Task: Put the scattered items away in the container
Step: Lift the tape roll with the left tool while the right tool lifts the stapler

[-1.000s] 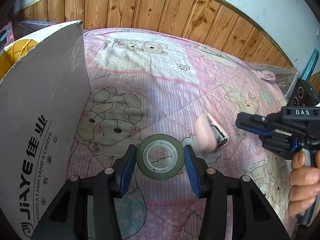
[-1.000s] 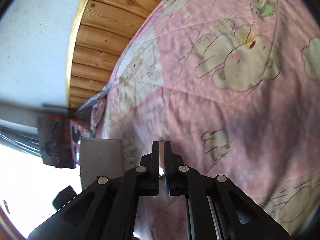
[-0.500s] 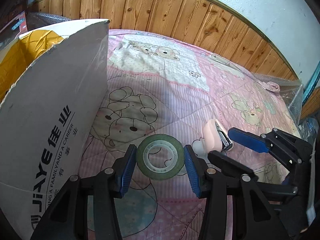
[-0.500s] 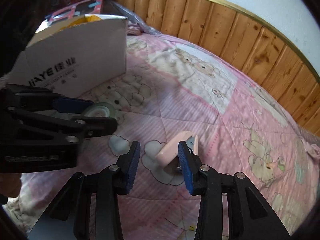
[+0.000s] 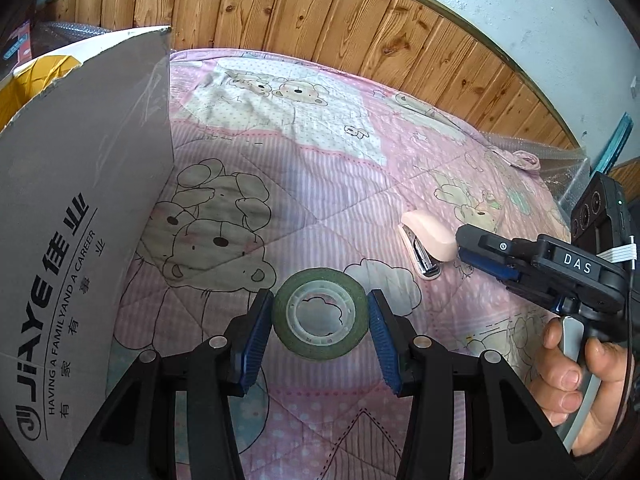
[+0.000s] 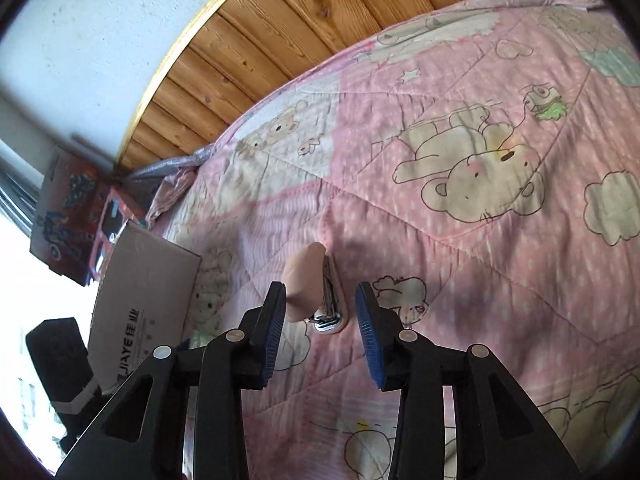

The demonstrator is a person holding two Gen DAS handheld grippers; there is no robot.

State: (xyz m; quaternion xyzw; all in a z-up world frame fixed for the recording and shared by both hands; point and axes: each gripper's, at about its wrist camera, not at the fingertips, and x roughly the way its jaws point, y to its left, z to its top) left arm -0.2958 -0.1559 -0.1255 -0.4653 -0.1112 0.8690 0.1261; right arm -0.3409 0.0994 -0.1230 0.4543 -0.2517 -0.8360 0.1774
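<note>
Pink stapler on the bear-print quilt, on its side, long axis running away from the right gripper, metal mouth nearest the fingers. Green tape roll flat on the quilt, hole up, beside the grey cardboard box at left. Left gripper level and low, fingers spread wide around the roll, blue pads just off its rim, not pressing. Right gripper tilted and rolled sideways, held by a hand on the trigger, fingers wide, straddling the stapler's near end without clamping. Compared with half a second ago: right gripper rolled over and set closer on the stapler; left gripper unchanged around the roll.
</note>
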